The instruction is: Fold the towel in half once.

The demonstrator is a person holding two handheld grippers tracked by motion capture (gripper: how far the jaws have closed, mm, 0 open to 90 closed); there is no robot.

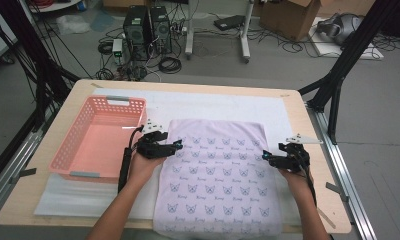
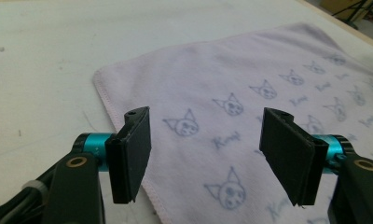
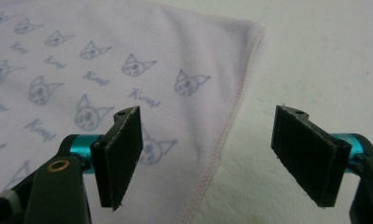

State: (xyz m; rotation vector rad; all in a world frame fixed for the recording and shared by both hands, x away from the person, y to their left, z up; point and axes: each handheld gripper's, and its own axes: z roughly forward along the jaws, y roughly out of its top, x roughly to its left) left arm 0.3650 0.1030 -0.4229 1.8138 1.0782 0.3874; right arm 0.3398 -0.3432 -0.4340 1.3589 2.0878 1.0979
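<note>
- Left tongs (image 1: 179, 144) spread over the cat-print towel's (image 1: 218, 175) left hem; right tongs (image 1: 264, 158) spread astride its right hem
- Towel lies flat on the table (image 1: 298, 107), beside a pink basket (image 1: 95, 137)
- Step, likely: reaching to grip both edges; next, lower and pinch each hem

A pale lilac towel (image 1: 218, 175) printed with rows of small blue cat faces and script words is lying flat and spread open on the white mat (image 1: 218, 105), its near edge hanging over the table's front, its pink-stitched hem showing along both sides.
</note>
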